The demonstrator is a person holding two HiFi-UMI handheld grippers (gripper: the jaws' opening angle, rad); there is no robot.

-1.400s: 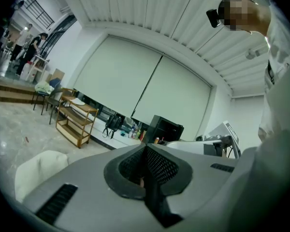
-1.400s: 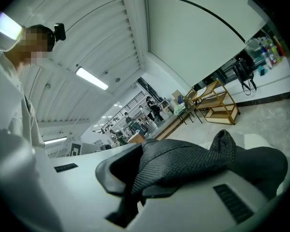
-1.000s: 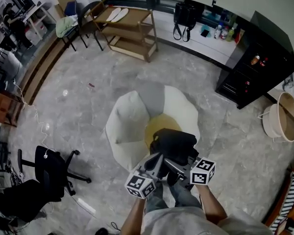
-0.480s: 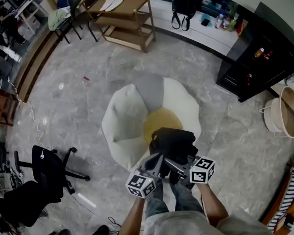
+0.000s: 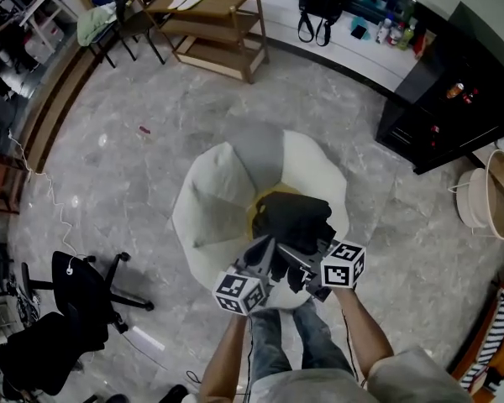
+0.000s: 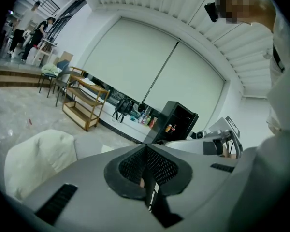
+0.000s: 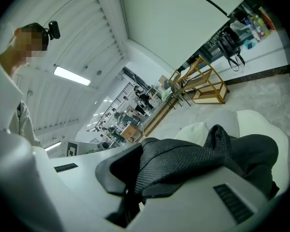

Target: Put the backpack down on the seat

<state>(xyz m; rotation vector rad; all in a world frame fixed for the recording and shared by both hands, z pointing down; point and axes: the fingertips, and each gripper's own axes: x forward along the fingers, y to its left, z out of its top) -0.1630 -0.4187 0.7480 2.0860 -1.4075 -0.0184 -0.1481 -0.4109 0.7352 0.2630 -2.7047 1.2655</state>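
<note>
The bare left forearm (image 5: 225, 355) and right forearm (image 5: 359, 330) reach forward and down, angled inward so that the two grippers sit close together in front of the legs (image 5: 290, 342). The left gripper (image 6: 146, 173) has its jaws pressed together. The right gripper (image 7: 134, 180) has its jaws clamped on a fold of the backpack (image 7: 183, 161).
</note>
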